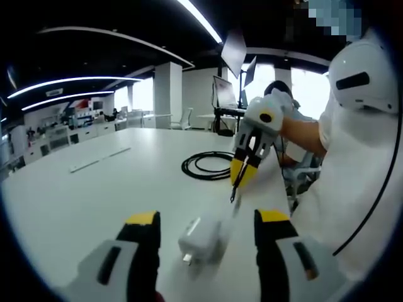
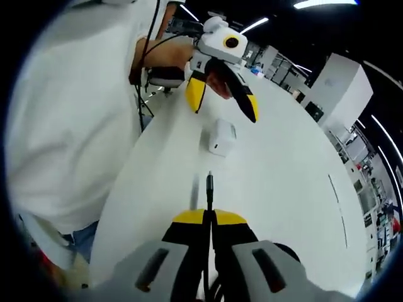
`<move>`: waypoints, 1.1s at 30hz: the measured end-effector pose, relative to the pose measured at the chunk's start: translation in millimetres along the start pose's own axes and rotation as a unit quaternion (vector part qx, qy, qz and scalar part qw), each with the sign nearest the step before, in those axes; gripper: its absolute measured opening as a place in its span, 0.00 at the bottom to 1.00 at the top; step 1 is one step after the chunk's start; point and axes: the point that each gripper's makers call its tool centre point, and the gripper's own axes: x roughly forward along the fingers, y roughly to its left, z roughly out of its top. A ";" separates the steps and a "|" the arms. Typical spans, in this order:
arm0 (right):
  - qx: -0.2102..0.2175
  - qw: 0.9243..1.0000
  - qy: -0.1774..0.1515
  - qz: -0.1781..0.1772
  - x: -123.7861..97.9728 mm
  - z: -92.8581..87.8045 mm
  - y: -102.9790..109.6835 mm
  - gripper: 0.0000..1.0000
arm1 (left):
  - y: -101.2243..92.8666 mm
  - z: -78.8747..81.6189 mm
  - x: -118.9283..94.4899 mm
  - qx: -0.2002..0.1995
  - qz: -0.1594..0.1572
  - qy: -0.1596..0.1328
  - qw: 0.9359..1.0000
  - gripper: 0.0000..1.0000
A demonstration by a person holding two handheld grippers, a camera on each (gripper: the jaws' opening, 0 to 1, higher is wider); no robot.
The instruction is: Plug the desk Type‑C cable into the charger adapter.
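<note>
A white charger adapter (image 1: 200, 238) lies on the white table (image 1: 94, 201), between the open jaws of my left gripper (image 1: 206, 225), untouched by either. My right gripper (image 1: 244, 171) comes in from the right, shut on the black Type-C cable, whose plug (image 1: 233, 194) points down toward the adapter and stops short of it. In the right gripper view the plug (image 2: 210, 184) sticks out from my shut right gripper (image 2: 210, 217), aimed at the adapter (image 2: 221, 136) farther along the table. Beyond the adapter my left gripper (image 2: 223, 100) stands open above it.
A coil of black cable (image 1: 208, 165) lies on the table behind the adapter. The person in a white shirt (image 1: 352, 189) stands at the table's right edge. A thin white strip (image 1: 99, 160) lies at the left. Desks and monitors stand in the background.
</note>
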 end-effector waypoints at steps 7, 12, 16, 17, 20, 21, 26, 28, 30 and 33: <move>-0.026 1.000 0.016 0.004 1.8 1.7 1.8 0.01 | 0.2 -0.2 -0.5 0.002 0.000 0.003 1.000 0.59; -0.034 0.999 0.020 0.004 2.0 3.3 1.4 0.01 | 1.0 -0.8 -0.4 0.003 0.000 0.006 1.000 0.59; -0.044 0.999 0.024 0.005 1.5 5.2 1.0 0.01 | 0.8 -4.3 0.8 0.012 0.001 0.019 1.000 0.57; -0.046 0.999 0.025 0.005 1.6 5.6 1.0 0.01 | 0.4 -4.7 0.9 0.012 -0.001 0.020 1.000 0.56; -0.049 0.998 0.027 0.006 1.8 5.6 1.0 0.01 | 0.1 -3.8 1.1 0.012 -0.002 0.019 1.000 0.56; -0.049 0.998 0.027 0.006 1.9 5.6 1.0 0.01 | 0.2 -3.6 1.1 0.012 -0.002 0.019 1.000 0.56; -0.053 0.998 0.030 0.008 1.7 5.7 1.4 0.01 | 0.6 -3.9 0.9 0.013 -0.003 0.021 1.000 0.56; -0.053 0.998 0.032 0.009 1.8 5.7 1.6 0.01 | 0.5 -4.8 0.8 0.014 -0.004 0.023 1.000 0.55; -0.055 0.998 0.033 0.009 1.9 5.5 1.5 0.01 | -0.4 -5.4 0.7 0.016 -0.006 0.026 1.000 0.54; -0.055 0.998 0.034 0.008 1.6 5.3 0.9 0.01 | -0.1 -6.1 0.7 0.021 -0.006 0.031 0.999 0.54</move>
